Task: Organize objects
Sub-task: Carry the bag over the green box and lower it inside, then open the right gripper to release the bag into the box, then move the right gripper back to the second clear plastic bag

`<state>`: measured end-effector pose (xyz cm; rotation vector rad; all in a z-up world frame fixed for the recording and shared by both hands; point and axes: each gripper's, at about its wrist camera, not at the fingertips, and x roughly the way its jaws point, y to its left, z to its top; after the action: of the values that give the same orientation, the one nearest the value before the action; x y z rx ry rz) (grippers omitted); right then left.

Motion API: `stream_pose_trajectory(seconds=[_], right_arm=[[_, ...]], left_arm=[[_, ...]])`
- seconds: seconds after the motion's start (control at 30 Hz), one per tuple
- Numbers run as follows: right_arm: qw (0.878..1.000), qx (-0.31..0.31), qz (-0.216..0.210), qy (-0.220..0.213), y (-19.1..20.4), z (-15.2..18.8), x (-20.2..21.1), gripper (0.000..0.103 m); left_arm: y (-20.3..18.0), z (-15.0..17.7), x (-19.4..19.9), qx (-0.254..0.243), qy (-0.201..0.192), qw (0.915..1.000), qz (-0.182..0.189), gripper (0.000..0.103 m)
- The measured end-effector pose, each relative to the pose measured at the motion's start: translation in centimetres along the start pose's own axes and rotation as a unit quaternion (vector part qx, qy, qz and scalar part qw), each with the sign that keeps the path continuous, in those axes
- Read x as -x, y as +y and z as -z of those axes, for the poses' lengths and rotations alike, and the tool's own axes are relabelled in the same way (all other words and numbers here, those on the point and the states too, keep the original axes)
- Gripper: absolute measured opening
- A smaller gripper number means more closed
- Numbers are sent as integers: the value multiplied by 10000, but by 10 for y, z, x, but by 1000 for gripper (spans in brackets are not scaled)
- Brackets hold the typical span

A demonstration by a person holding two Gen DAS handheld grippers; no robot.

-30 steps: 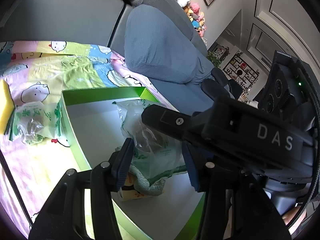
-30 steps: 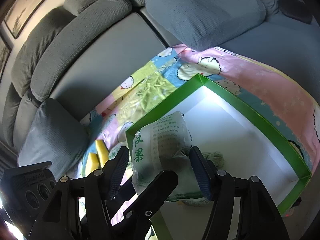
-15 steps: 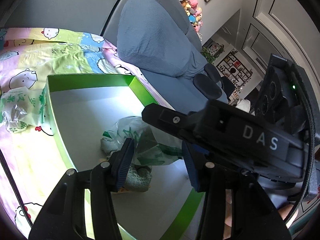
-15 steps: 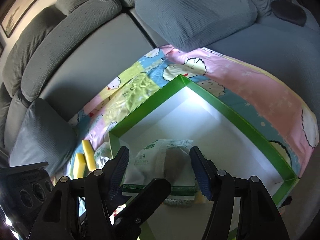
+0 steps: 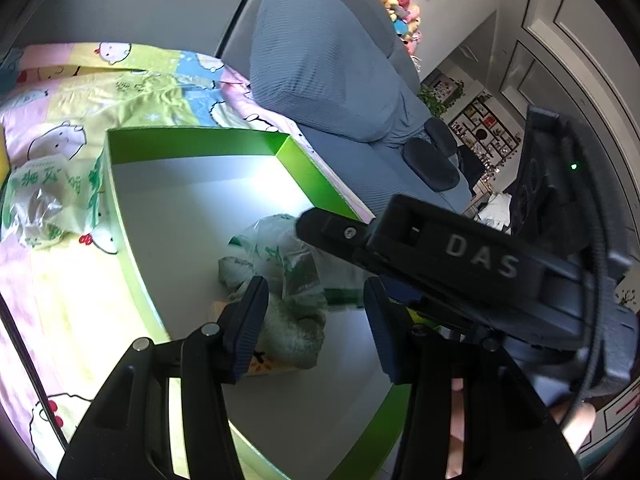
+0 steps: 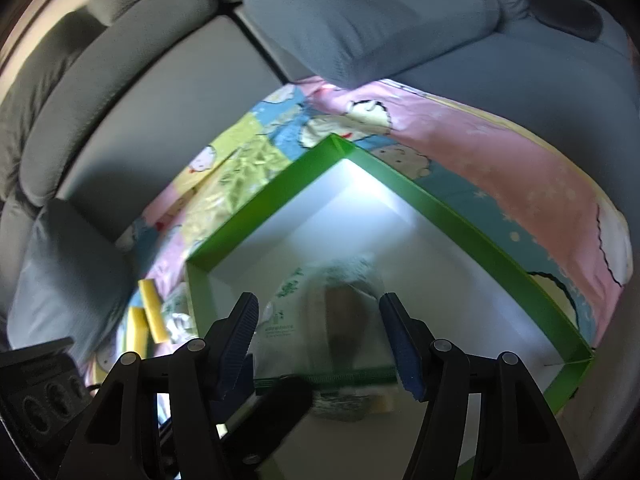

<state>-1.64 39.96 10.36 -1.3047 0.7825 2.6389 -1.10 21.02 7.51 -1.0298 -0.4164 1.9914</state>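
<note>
A green-walled box with a white floor (image 5: 132, 256) (image 6: 460, 216) lies on a patterned blanket. A clear plastic snack bag with green print (image 5: 288, 260) (image 6: 332, 320) rests on the box floor, over a pale green cloth (image 5: 292, 332) and a yellowish packet (image 5: 264, 364). My right gripper (image 6: 320, 340) is open, its jaws either side of the bag and apart from it. My left gripper (image 5: 314, 320) is open above the same pile. A second snack bag (image 5: 48, 200) lies outside the box at the left.
Two yellow sponges (image 6: 148, 320) lie on the blanket (image 5: 60, 320) left of the box. Grey sofa cushions (image 6: 360, 16) stand behind. The right gripper's black body (image 5: 480, 264) crosses the left wrist view.
The right gripper carried the snack bag down into the box and let it go; its jaws have opened. The left gripper shifted slightly over the box.
</note>
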Motion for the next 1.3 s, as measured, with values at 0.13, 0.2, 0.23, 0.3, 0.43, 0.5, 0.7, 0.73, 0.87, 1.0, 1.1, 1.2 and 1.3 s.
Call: stream_pose_trajectory(seconds=[0.13, 0.2, 0.23, 0.3, 0.43, 0.5, 0.7, 0.73, 0.87, 1.0, 1.1, 1.2, 1.3], right_arm=[[9996, -241, 80, 100, -10, -1, -8, 66], [9993, -359, 74, 94, -12, -2, -9, 66], [9991, -419, 58, 47, -12, -2, -7, 66], [9989, -454, 71, -67, -11, -2, -3, 66], [9991, -294, 171, -266, -1, -2, 4, 66], [9992, -97, 117, -376, 9, -2, 9, 66], [9943, 638, -502, -691, 52, 8, 27, 79], [9926, 778, -637, -678, 61, 10, 28, 79], [9869, 1138, -983, -579, 89, 17, 27, 80], [9836, 1362, -1122, -377, 111, 25, 16, 81], [9819, 1536, -1091, -194, 127, 32, 5, 81], [9787, 1663, -1202, 23, 140, 39, -7, 81], [9780, 1705, -1181, 223, 149, 45, -20, 81]], left_arm=[[3, 1, 9, -19, -83, 9998, -160, 47], [5, 2, 17, -34, -160, 9996, -219, 47], [6, 2, 22, -29, -200, 9995, -249, 47], [9, 3, 33, -12, -293, 9991, -313, 47], [17, 2, 61, -6, -531, 9965, -651, 47], [23, 2, 77, 23, -693, 9940, -842, 49], [52, 8, 121, 414, -1159, 9773, -1725, 50], [58, 11, 128, 506, -1200, 9727, -1919, 50], [80, 21, 144, 727, -1169, 9566, -2567, 52], [101, 30, 161, 1000, -1141, 9465, -2849, 56], [112, 31, 167, 1178, -1161, 9422, -2912, 56], [121, 32, 167, 1349, -1129, 9422, -2851, 62], [121, 31, 167, 1362, -1137, 9422, -2843, 64]])
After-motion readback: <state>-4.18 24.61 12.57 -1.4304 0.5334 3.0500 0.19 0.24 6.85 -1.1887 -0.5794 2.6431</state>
